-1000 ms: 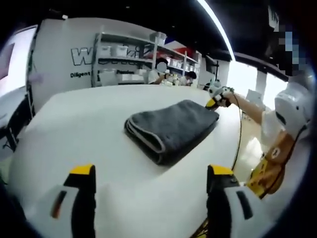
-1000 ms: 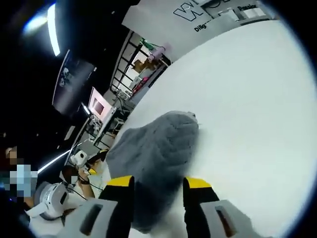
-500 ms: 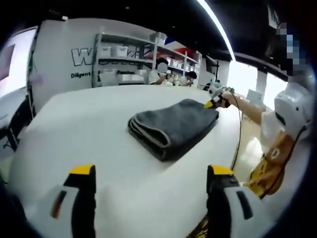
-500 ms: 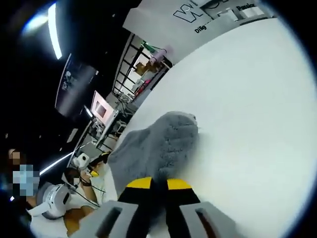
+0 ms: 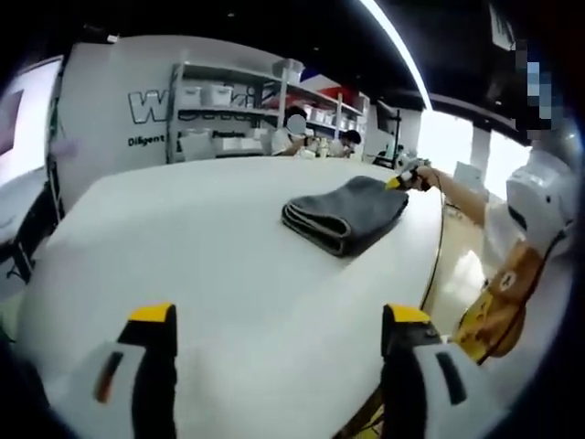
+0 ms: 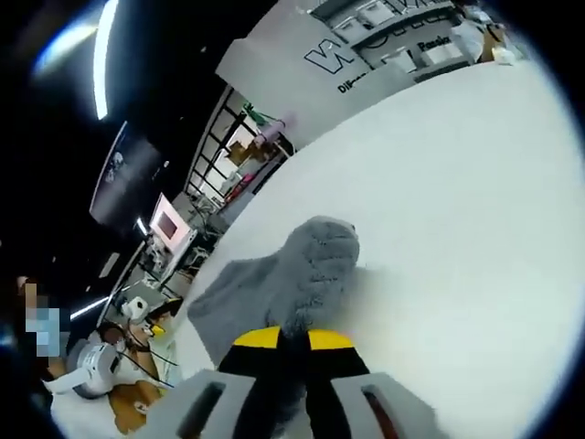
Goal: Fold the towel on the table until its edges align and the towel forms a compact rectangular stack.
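A dark grey towel (image 5: pixel 347 212) lies folded in a thick stack on the white table (image 5: pixel 201 265), toward its far right side. My right gripper (image 5: pixel 400 181) grips its far right edge in the left gripper view. In the right gripper view the towel (image 6: pixel 288 283) bunches up just ahead of my right gripper (image 6: pixel 284 341), whose yellow-tipped jaws are shut on the cloth. My left gripper (image 5: pixel 279 315) hangs open over the table's near part, well short of the towel, with nothing between its jaws.
The table's right edge (image 5: pixel 430 274) runs close by the towel, with the person's sleeve (image 5: pixel 498 224) beyond it. Shelves with white boxes (image 5: pixel 224 114) and seated people (image 5: pixel 297 128) stand behind the far edge. Racks and a screen (image 6: pixel 169 224) line the room's side.
My right gripper went from open around the towel's edge to shut on it, then dragged the folded towel away from my left gripper toward the table's far right. My left gripper stayed put.
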`<action>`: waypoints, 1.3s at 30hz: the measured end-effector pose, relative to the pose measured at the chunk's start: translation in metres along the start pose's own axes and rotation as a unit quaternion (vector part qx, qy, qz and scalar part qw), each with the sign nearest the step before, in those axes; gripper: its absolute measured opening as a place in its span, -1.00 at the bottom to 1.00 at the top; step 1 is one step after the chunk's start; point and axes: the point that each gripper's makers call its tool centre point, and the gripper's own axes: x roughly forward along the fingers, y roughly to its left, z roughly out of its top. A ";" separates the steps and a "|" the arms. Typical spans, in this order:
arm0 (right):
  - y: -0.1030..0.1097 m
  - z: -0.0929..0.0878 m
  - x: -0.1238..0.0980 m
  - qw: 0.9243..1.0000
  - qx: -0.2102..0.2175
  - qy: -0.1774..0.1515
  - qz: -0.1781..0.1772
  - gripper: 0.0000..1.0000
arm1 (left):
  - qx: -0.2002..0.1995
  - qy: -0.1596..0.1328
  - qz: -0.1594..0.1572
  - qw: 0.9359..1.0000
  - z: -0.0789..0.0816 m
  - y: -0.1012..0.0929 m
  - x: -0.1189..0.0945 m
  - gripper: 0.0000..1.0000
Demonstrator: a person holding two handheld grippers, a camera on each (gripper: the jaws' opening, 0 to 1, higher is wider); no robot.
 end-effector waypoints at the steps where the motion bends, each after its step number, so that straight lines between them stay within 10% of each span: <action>1: 0.001 0.000 -0.001 1.000 -0.001 0.000 0.002 -0.84 | 0.000 0.000 0.000 1.000 0.000 0.000 0.000 0.95; 18: 0.138 0.021 0.050 0.995 -0.055 -0.017 0.084 -0.84 | 0.007 -0.014 -0.024 1.000 0.006 -0.020 0.005 0.93; 39: 0.206 0.010 0.154 0.983 -0.139 0.097 0.065 -0.86 | -0.009 -0.020 -0.023 1.000 -0.005 -0.013 -0.001 0.92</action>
